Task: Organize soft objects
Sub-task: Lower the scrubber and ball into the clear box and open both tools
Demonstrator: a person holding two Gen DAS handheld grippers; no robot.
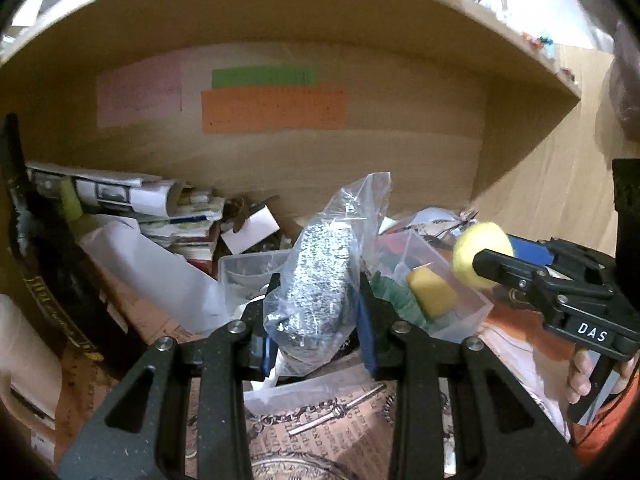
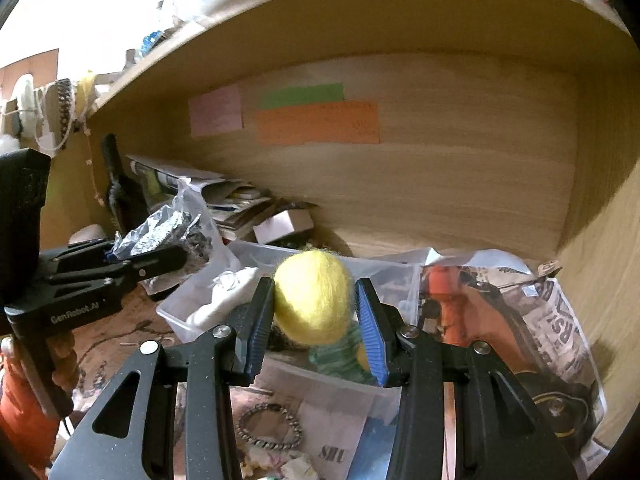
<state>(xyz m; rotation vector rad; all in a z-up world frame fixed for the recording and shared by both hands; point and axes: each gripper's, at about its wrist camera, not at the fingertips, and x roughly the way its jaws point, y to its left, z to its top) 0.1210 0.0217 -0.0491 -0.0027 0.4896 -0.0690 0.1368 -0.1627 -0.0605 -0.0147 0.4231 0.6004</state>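
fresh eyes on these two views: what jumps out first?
The yellow felt ball, clamped in the right gripper above a clear plastic bin. Next, the left gripper pinching a plastic bag of silvery speckled stuff. Behind both, orange, green and pink paper strips on the shelf's back wall.

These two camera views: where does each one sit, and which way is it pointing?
Left wrist view: on the left gripper, facing the wooden shelf; its fingers clamp a clear plastic bag of silvery material; right gripper visible alongside.
Right wrist view: on the right gripper, clamping a fuzzy yellow felt ball; left gripper visible.
Shared: orange paper note on the shelf's back wall.
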